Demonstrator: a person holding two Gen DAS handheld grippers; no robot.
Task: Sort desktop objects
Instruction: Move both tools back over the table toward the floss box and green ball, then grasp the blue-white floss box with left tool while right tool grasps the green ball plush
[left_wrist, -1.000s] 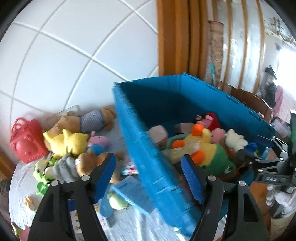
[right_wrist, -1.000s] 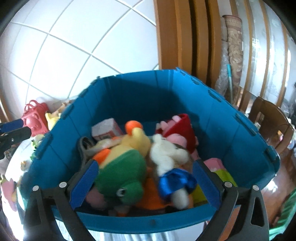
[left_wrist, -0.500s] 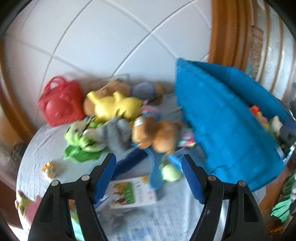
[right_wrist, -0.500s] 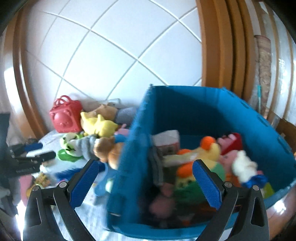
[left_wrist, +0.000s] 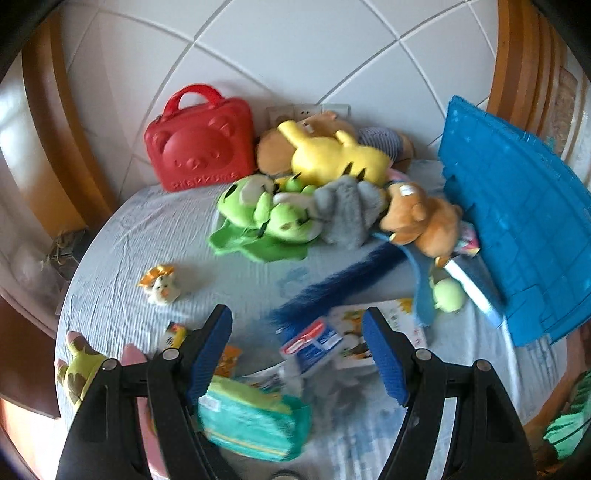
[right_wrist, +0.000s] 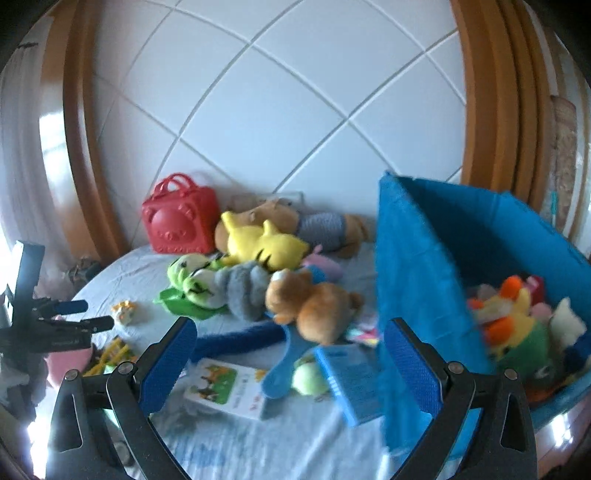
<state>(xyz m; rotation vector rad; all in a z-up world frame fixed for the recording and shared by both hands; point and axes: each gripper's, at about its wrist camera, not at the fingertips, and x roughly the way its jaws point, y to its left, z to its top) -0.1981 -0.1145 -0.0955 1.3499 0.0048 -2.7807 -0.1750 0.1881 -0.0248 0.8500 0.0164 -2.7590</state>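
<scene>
A pile of plush toys lies on the round table: a yellow one (left_wrist: 336, 157) (right_wrist: 266, 240), a green frog (left_wrist: 266, 218) (right_wrist: 188, 277), a grey one (left_wrist: 347, 212) (right_wrist: 243, 288) and a brown bear (left_wrist: 421, 221) (right_wrist: 314, 306). The blue bin (left_wrist: 517, 229) (right_wrist: 417, 280) at the right holds several plush toys (right_wrist: 513, 325). My left gripper (left_wrist: 297, 347) hangs open over the near table, above a small red-and-blue packet (left_wrist: 312, 343) and a picture card (left_wrist: 391, 332) (right_wrist: 225, 384). My right gripper (right_wrist: 290, 365) stands open with nothing between its fingers.
A red bear-face case (left_wrist: 201, 147) (right_wrist: 181, 221) leans on the tiled wall. A blue brush (left_wrist: 343, 284) (right_wrist: 243, 339), blue booklet (right_wrist: 351, 380), green ball (left_wrist: 448, 295) (right_wrist: 310, 376), teal packet (left_wrist: 251, 417) and small figurine (left_wrist: 160, 284) (right_wrist: 123, 312) lie on the cloth. The left gripper's body (right_wrist: 55, 332) shows at the far left.
Both views have swung left, away from the blue bin and onto the table's clutter. The left gripper has also dropped closer to the tabletop. Neither gripper's jaws have changed.
</scene>
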